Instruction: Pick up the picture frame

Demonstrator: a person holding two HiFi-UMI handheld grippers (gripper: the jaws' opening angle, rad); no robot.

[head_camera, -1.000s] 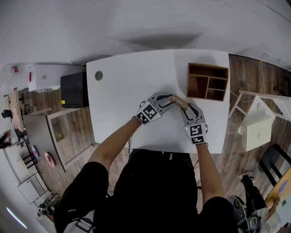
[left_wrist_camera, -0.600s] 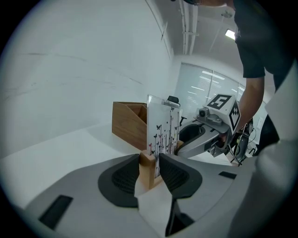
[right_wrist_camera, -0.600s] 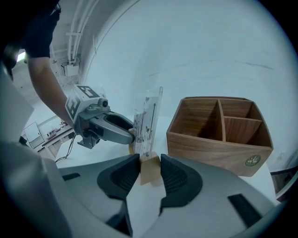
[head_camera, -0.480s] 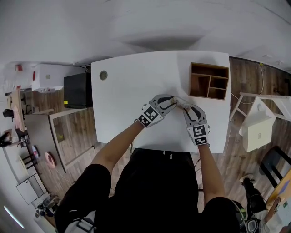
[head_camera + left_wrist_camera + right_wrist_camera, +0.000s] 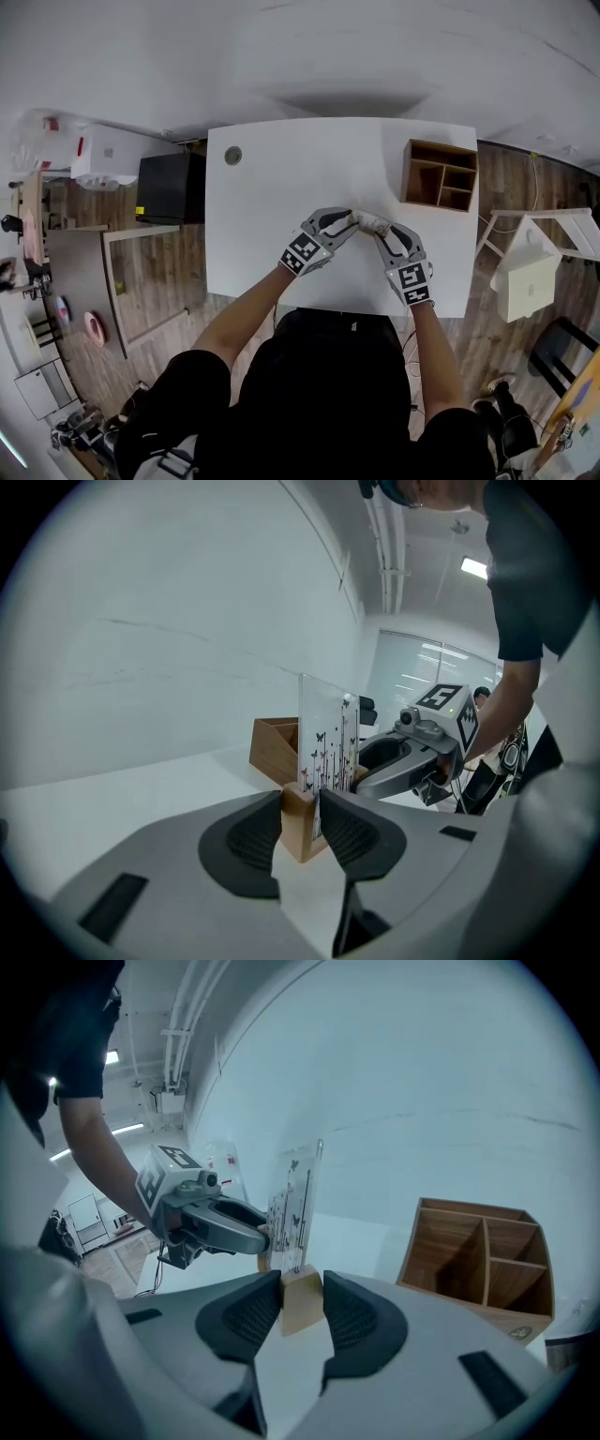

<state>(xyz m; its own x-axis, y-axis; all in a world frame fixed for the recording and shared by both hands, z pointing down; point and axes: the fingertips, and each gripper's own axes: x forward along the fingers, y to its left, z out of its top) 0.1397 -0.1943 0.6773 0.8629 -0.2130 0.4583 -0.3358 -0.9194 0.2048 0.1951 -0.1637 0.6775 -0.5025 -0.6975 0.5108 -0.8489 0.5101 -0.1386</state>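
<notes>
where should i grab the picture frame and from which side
Grip the wooden base of the picture frame, one pair of fingers at each short end, coming in along its length. The base is a solid block with flat sides; the clear panel standing in it is thin. The left gripper and right gripper hold it so, their jaws having just closed further on it.

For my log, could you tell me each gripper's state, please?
Left gripper: just closed further onto the picture frame.
Right gripper: likewise, holding its other end.
</notes>
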